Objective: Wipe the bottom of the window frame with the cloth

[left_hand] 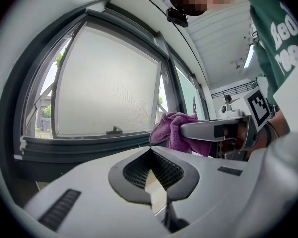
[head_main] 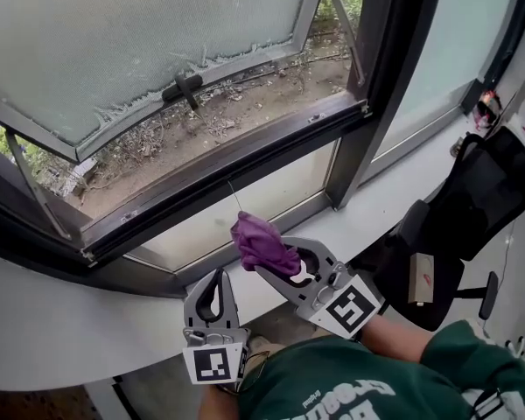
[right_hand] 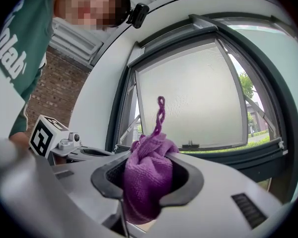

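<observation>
Over the white sill [head_main: 52,322], my left gripper [head_main: 216,274] sat with jaws pressed together on nothing, my right gripper [head_main: 264,259] just beside it clamped the bunched purple cloth [head_main: 261,241], and beyond stood the dark bottom window frame [head_main: 227,160] under the outward-tilted sash [head_main: 140,33].
</observation>
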Demonstrator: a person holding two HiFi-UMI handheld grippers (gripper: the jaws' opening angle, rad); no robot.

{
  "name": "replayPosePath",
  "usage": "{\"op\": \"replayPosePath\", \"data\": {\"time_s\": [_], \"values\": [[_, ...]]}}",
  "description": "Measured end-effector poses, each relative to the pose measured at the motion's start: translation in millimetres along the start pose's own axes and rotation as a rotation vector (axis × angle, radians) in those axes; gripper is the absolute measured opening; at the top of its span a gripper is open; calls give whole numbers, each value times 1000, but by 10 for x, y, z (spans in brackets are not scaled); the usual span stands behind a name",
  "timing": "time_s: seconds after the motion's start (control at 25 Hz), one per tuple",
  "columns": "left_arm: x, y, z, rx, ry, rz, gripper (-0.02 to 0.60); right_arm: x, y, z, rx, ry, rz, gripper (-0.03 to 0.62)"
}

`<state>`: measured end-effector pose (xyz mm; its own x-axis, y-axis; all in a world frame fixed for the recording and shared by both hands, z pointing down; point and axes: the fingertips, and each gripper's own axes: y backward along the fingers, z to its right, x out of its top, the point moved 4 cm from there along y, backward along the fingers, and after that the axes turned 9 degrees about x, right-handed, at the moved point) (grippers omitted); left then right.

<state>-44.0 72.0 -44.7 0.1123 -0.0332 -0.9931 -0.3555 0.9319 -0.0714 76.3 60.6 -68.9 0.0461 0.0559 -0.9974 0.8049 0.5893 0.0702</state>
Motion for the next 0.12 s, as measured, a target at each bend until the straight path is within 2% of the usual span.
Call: {"op": "replayPosePath", "data": {"time_s": [0.12], "values": [[32,8,2,1,-6,9,6,-6,5,-13,2,1,-8,155]]}}
